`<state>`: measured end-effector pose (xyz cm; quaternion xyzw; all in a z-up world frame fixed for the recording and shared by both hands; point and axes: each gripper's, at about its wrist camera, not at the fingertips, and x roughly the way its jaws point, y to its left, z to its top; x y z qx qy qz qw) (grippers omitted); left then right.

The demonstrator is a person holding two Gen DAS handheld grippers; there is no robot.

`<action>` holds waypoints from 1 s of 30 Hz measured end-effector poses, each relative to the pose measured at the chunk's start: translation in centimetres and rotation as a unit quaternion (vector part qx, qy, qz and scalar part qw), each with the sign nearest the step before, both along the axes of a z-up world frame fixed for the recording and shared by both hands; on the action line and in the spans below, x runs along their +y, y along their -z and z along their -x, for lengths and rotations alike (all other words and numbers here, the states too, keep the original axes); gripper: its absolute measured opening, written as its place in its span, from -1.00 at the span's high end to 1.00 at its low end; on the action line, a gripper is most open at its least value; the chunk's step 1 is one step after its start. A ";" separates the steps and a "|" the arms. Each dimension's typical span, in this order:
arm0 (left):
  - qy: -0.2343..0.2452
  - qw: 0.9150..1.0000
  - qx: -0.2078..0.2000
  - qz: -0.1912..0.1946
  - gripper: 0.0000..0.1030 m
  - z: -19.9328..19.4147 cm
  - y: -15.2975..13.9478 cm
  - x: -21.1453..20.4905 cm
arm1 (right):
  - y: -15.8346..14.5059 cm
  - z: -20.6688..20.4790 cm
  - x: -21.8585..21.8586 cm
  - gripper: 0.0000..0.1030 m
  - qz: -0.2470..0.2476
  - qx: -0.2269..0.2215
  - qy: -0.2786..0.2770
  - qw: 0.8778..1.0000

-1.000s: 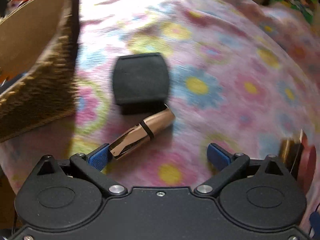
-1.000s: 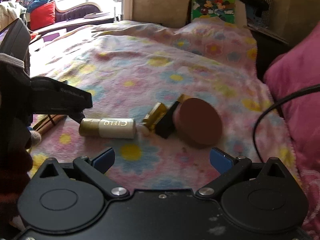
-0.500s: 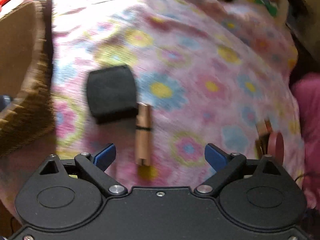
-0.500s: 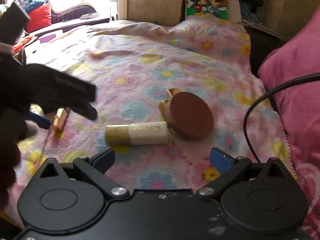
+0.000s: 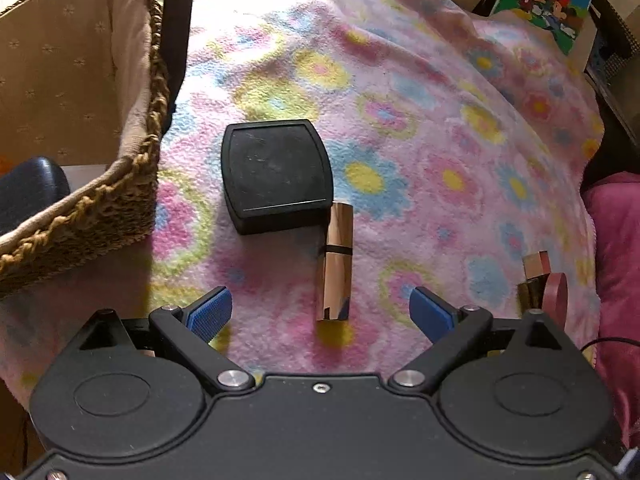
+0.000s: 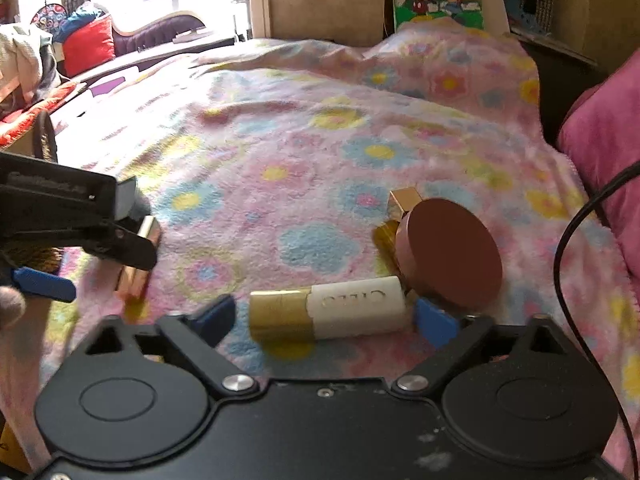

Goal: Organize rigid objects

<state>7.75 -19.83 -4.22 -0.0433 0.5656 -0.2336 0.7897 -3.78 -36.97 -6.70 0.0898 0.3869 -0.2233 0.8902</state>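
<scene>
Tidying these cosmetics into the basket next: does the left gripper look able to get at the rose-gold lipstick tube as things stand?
Probably yes. The left gripper is open, the rose-gold lipstick tube lies lengthwise between its fingers, nothing covers it, and the black compact only touches its far end.

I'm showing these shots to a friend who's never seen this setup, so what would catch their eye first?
Probably the loud pink flowered blanket covering the bed, with cosmetics scattered on it. In the right wrist view a white and gold tube lies crosswise between the closing jaws of the right hand-held gripper, next to a round pink compact. In the left wrist view a black compact and a shiny lipstick lie beside a woven basket.
</scene>
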 end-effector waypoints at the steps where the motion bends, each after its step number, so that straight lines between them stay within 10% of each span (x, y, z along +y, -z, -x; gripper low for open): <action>1: 0.001 1.000 0.001 0.001 -0.79 0.0 0.0 0.0 | 0.2 -0.2 -0.1 -0.64 -0.002 0.005 -0.003 1.000; 16: 0.027 0.999 -0.028 -0.010 -0.79 2.1 0.1 0.4 | -2.1 6.3 -1.4 -0.64 -0.024 -0.029 -0.015 0.999; 30: 0.024 0.992 -0.105 -0.068 -0.80 5.1 -1.2 4.1 | -1.7 3.4 1.5 -0.64 -0.014 -0.022 -0.042 0.999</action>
